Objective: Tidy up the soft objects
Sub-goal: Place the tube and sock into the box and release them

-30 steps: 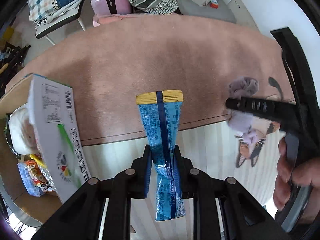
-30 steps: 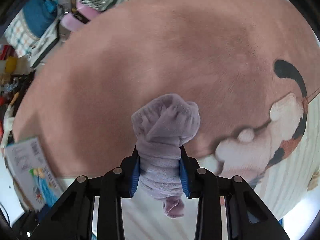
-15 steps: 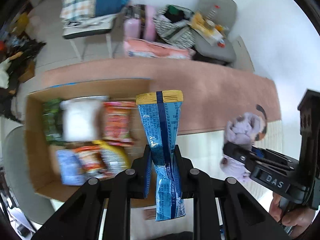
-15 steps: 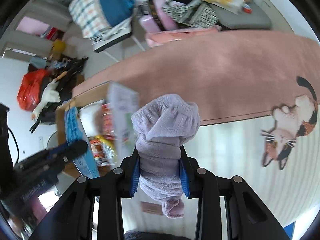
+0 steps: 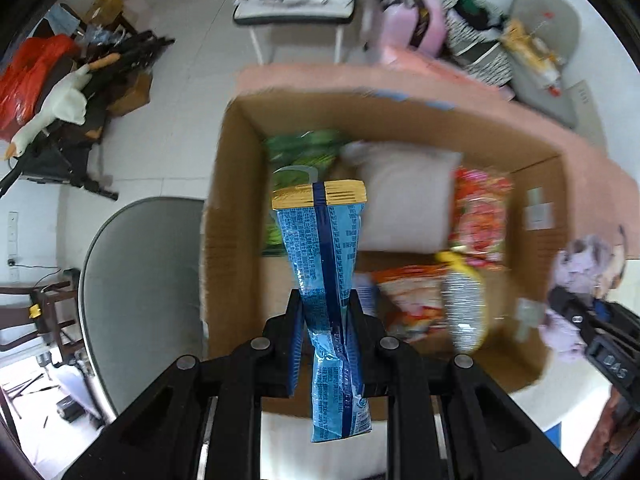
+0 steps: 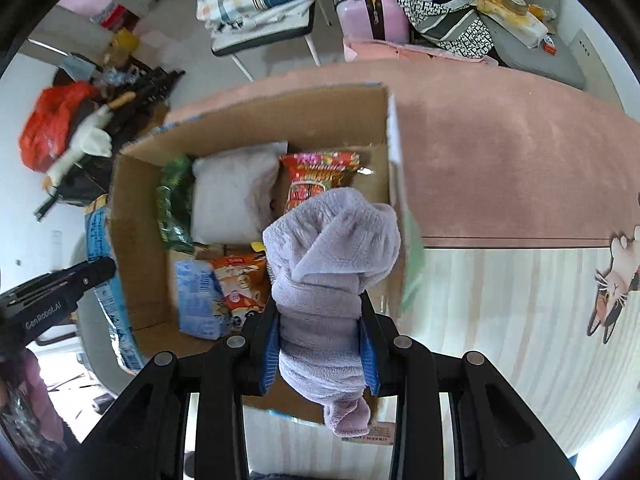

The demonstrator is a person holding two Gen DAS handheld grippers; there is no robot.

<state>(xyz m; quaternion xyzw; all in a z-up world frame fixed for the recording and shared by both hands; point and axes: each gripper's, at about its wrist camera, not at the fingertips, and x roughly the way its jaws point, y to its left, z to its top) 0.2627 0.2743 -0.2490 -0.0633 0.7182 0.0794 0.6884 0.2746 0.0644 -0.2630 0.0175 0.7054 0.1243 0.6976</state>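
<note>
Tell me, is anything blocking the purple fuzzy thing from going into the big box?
Nothing visible blocks it. The right gripper holds the purple fleece bundle over the open cardboard box; there is no lid, only snack bags and a white pillow inside.

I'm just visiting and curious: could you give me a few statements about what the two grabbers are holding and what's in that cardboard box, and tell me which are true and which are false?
1. The left gripper is clamped on a blue snack packet. True.
2. The right gripper is open and holds nothing. False: it is shut on a lilac fleece bundle.
3. The cardboard box already holds a white pillow and several snack bags. True.
4. The box stands closed, its flaps folded shut. False: it is open at the top and its contents show.
5. A cat picture is on the striped mat right of the box. True.
</note>
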